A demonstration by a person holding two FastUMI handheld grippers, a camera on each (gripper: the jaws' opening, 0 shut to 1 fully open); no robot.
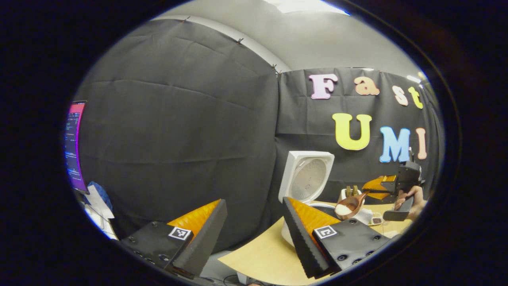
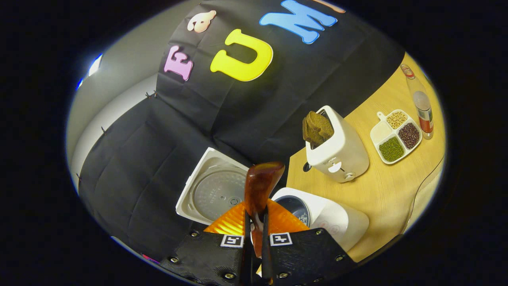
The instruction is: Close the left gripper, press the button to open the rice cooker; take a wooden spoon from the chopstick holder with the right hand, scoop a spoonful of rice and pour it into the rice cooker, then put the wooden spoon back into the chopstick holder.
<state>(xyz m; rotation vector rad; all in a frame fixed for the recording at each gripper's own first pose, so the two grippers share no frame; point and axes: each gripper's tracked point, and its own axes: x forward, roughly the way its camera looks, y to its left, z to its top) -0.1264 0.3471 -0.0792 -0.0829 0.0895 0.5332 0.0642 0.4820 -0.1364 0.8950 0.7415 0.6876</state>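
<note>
Clearly the pouring step is in hand. Nearest in the right gripper view, the right gripper (image 2: 254,234) has its fingers pressed narrow on the handle of the wooden spoon (image 2: 260,190), whose bowl is seen from the back, raised just above the rice cooker (image 2: 337,222). The cooker's lid (image 2: 214,190) stands open and the dark inner pot (image 2: 293,208) lies just below and beside the spoon. Behind it on the wooden table (image 2: 381,190) stands a white toaster (image 2: 337,149) with brown bread in its slot, then a four-part dish (image 2: 395,137) of beans and grains, and farthest a bottle (image 2: 420,105).

In the left gripper view, the left gripper (image 1: 254,234) sits wide apart with nothing between its fingers, held back at the near edge of the table (image 1: 262,258). Farther off, the cooker's raised lid (image 1: 307,178) shows, and beyond it the spoon (image 1: 349,205) from the front, with a heap of white rice in its bowl, carried by the other gripper (image 1: 387,186) and a hand (image 1: 410,200). Behind the spoon stands what looks like the chopstick holder (image 1: 349,194).

So the left view confirms the load of rice, while the right view shows the alignment over the pot. The next move, as I judge it, is to tip the spoon so the rice falls into the pot, not onto the rim.
</note>
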